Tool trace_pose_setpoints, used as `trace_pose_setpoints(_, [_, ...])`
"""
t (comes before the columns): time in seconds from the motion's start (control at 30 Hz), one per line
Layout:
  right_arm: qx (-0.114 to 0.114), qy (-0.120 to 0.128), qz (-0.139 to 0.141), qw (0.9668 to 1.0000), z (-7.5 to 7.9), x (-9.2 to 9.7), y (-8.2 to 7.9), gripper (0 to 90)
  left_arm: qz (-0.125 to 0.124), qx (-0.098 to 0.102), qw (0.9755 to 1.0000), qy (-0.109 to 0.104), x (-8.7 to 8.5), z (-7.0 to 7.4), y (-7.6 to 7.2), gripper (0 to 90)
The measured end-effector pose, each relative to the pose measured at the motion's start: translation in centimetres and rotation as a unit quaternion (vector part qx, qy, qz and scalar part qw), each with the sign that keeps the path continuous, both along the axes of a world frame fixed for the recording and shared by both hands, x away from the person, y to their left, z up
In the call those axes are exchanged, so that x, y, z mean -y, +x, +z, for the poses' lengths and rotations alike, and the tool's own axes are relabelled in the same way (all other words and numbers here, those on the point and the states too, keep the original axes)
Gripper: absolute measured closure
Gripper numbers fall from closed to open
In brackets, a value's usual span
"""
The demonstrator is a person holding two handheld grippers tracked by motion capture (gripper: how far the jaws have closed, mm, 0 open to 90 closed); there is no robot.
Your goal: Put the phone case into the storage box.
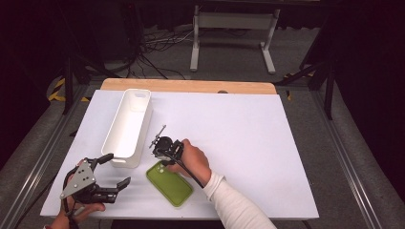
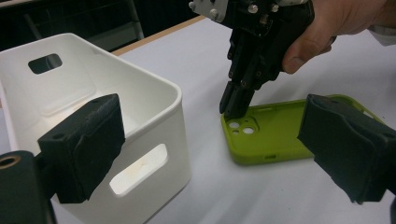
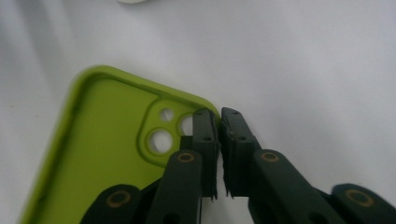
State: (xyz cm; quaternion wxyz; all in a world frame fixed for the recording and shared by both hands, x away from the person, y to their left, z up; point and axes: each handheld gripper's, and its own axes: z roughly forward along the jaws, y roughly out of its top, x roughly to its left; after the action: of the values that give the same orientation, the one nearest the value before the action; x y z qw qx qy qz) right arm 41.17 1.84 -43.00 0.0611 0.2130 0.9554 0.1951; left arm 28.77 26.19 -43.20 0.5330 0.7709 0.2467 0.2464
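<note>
On the white table [image 1: 248, 138], near its front edge, lies a green phone case [image 1: 169, 183] w/ its inside facing up and the camera holes at the end toward the white bin [image 1: 128, 128]. The case is just right of the bin, not touching it.

Right gripper [image 3: 219, 122] points down at the case corner next to the camera holes. Its jaws are pressed together on the case rim: one jaw inside the case, the other outside, the thin wall between them. From the left gripper view the same tips [image 2: 235, 106] stand on that corner, and the case rests flat on the table.

Left gripper [image 1: 111, 170] is at the front left of the table, near the bin's front end, apart from the case. Its jaws stand wide open w/ nothing between them.
</note>
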Motion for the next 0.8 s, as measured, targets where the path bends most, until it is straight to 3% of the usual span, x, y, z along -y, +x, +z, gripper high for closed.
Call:
trace_pose_setpoints(0.33, [0.028, 0.024, -0.002, 0.9993, 0.7, 0.5, -0.7, 86.9, 0.000, -0.003, 1.0000, -0.001, -0.1, 0.0, 0.0, 7.9])
trace_pose_setpoints(0.47, [0.041, 0.046, -0.010, 0.9980, 1.3, 1.2, -0.8, 87.0, 0.000, -0.004, 1.0000, -0.001, -0.1, 0.1, 0.0, 8.0])
trace_pose_setpoints(0.7, [0.067, 0.089, -0.028, 0.9934, 2.5, 3.1, -1.2, 87.2, 0.006, -0.002, 0.9999, -0.008, 0.0, 0.1, 0.1, 8.3])
trace_pose_setpoints(0.8, [0.095, 0.114, -0.041, 0.9880, 3.5, 4.4, -1.5, 87.3, 0.005, -0.001, 1.0000, -0.009, 0.2, 0.3, 0.1, 8.4])
